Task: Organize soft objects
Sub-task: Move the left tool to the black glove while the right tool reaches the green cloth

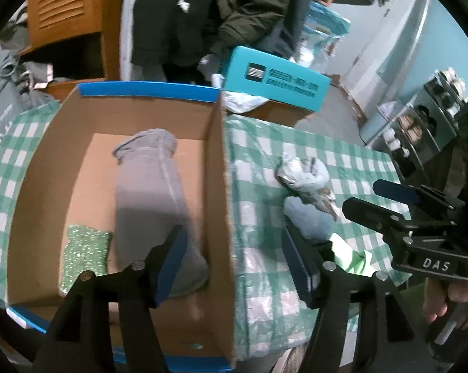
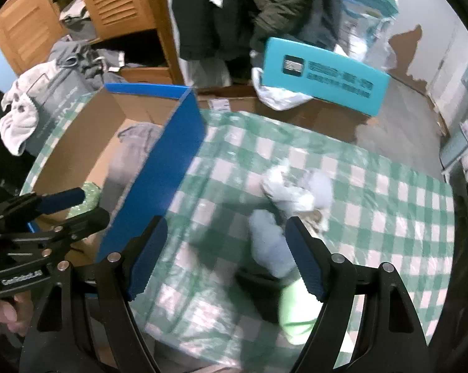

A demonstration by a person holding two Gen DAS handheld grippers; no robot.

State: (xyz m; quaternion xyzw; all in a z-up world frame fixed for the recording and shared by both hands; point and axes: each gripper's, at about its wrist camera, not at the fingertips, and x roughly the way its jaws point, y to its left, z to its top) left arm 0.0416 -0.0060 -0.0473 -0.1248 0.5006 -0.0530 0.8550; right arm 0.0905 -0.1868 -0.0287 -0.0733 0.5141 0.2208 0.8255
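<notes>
Grey sock (image 1: 153, 205) lies in the cardboard box (image 1: 215, 186) beside a green glittery piece (image 1: 84, 258). More soft stuff, maybe socks (image 2: 283, 217), sits blurry on the checkered worktop (image 2: 373, 202). Left gripper (image 1: 234, 261) and right gripper (image 2: 224, 255) both gape, empty.

A green-checked table (image 2: 373, 192) carries a cardboard box (image 1: 217, 186) and loose socks (image 2: 269, 248).

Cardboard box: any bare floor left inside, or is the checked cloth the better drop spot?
Cardboard box: bare floor left of the grey sock, above the green sponge. Checked tablecloth: bare between the box wall and the sock pile, and along the far right. Crowded around that pile.
</notes>
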